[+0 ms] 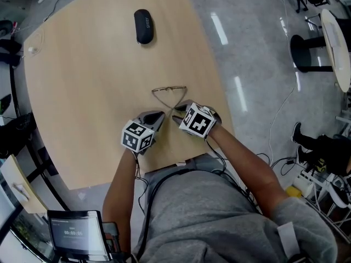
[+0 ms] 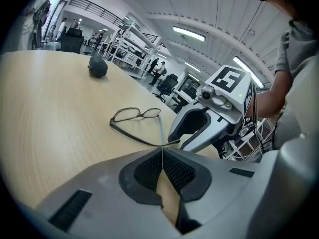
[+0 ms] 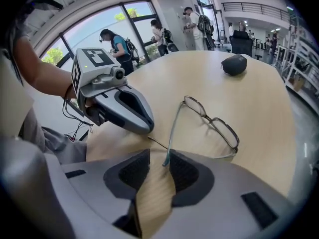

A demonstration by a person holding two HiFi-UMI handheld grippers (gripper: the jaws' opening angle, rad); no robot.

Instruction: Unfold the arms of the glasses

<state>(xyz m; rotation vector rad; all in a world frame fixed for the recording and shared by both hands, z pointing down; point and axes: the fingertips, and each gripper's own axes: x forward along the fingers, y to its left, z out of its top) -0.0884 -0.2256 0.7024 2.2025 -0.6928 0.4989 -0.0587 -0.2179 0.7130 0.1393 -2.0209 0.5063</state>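
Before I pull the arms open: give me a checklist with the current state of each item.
1. Left tongs gripping a glasses arm: ok, pads shut on its tip.
2. Right tongs gripping the second arm: not ok, the tip sits between the pads, which stand apart.
3. Arms unfolded: not ok, they cross in front of the glasses.
4. Glasses resting on the table: ok.
5. Glasses case out of the way: ok, far across the table.

There is one table [image 1: 82, 92], one pair of glasses [image 1: 169, 95], one black case [image 1: 143, 26], one left gripper [image 1: 158, 116] and one right gripper [image 1: 177, 117].
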